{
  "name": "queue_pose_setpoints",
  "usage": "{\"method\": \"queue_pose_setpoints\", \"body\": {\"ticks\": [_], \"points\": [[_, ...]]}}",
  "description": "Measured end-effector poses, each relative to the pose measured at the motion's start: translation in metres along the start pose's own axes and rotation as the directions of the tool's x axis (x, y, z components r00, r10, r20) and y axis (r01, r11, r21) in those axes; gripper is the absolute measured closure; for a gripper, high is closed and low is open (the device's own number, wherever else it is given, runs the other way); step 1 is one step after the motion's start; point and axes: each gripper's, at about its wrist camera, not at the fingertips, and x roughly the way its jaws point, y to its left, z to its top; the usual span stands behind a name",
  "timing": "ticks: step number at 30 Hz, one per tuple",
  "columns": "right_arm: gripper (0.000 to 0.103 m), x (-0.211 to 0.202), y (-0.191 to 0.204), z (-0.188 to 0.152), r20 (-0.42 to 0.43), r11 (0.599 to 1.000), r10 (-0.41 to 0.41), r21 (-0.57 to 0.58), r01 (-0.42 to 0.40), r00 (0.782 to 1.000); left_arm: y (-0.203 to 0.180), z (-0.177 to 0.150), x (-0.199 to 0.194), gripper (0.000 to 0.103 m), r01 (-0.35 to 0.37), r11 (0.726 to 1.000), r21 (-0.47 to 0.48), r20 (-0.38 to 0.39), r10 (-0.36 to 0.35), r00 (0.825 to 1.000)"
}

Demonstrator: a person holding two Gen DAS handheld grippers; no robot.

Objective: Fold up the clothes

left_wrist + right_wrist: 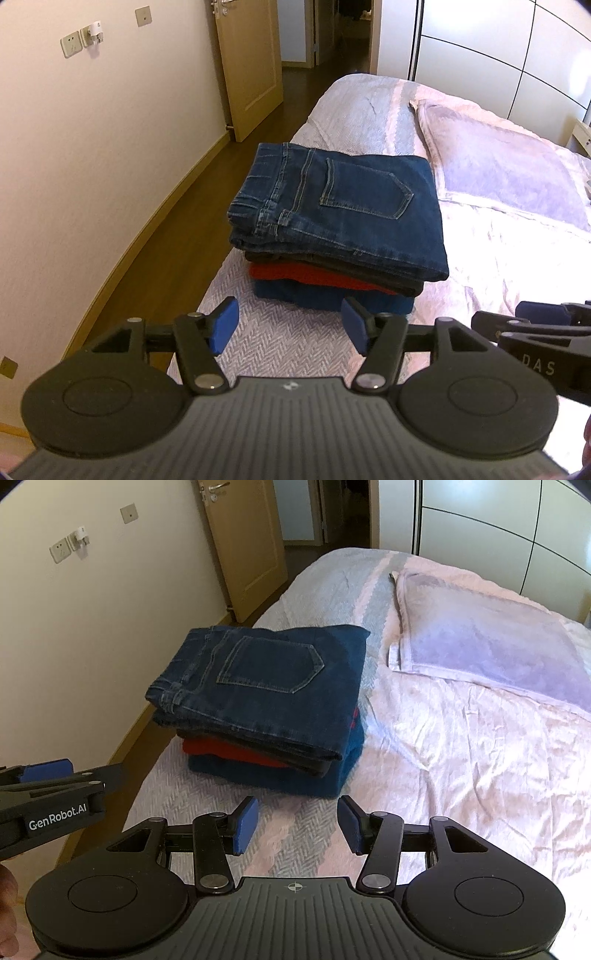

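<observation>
My left gripper (290, 325) and right gripper (297, 823) are both spread and empty; the folded jeans (258, 698) lie square on the pile (266, 771), so I should only straighten the edges gently.

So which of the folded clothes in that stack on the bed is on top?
The dark blue jeans, folded with a back pocket facing up. Under them lie a dark grey garment, a red one and a blue one at the bottom.

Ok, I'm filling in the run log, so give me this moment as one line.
left gripper: open, empty | right gripper: open, empty | folded jeans: top of stack on bed | contact: none
</observation>
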Motion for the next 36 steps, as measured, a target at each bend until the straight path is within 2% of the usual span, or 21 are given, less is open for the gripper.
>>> {"method": "queue_pose_setpoints", "body": {"ticks": [21,36], "points": [[0.052,0.021,0.0,-0.008,-0.027,0.998,-0.055,0.016,0.055,0.998,0.005,-0.006,0.017,0.044,0.009,1.0,0.016,-0.021,-0.008,1.0],[0.052,0.032,-0.005,-0.015,-0.071,0.996,-0.072,0.046,0.076,0.995,0.004,-0.012,0.029,0.044,0.053,0.998,0.02,-0.037,-0.052,0.998]]}}
